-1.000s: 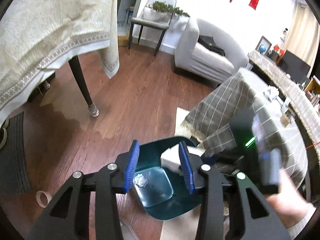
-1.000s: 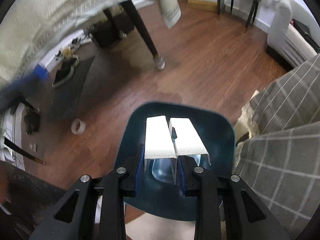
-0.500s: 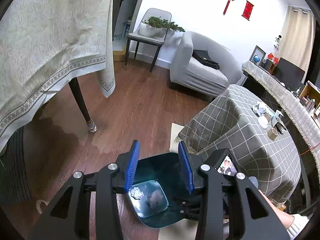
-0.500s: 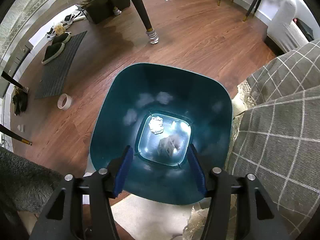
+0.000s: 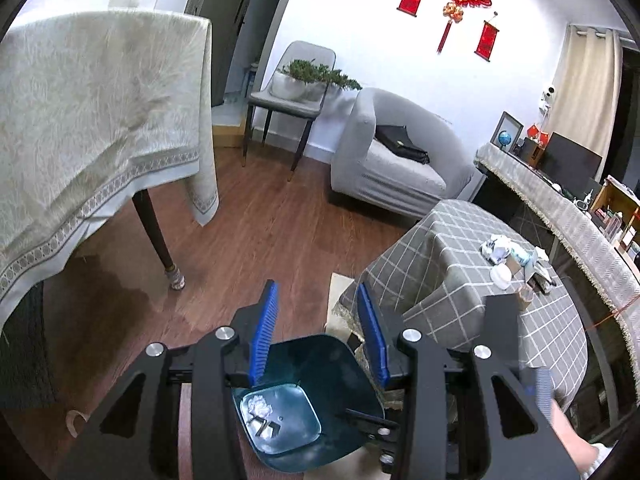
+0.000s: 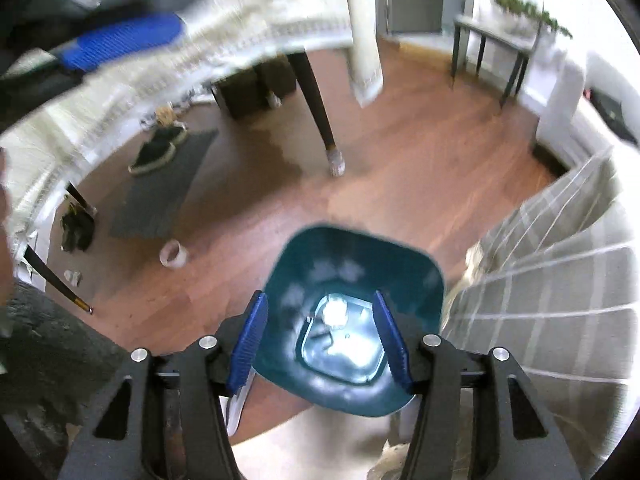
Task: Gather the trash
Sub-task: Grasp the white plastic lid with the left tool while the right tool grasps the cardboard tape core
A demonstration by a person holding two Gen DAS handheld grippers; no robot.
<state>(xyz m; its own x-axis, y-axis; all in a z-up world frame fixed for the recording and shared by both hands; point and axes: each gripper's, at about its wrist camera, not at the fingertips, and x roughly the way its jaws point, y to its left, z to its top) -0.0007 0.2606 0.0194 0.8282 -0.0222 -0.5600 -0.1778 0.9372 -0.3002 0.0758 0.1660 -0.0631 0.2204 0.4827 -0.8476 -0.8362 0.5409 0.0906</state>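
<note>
Both grippers hang above the teal bin (image 6: 352, 320) on the wood floor (image 6: 400, 184), just beside the small table with the grey checked cloth (image 5: 460, 280). The right gripper (image 6: 322, 338) has its jaws parted with nothing between them, having just been closing a little; the left gripper (image 5: 318, 332) is also parted and empty. On the bin's floor lie a crumpled white wad (image 5: 259, 405) and a flattened pale piece (image 5: 266, 428) beside it. More trash sits at the far side of the checked cloth: a cluster of crumpled paper and wrappers (image 5: 498, 248), a small white cup (image 5: 502, 276) and some darker bits too small to tell. These look light and soft, so they should crush under the pads and may spring out; a pinch across the thickest part of a wad seems safest, and the cup looks best taken across its wall. A roll of tape (image 6: 173, 254) lies on the floor well apart from the bin; its stiff ring could be gripped across 1 side.
</note>
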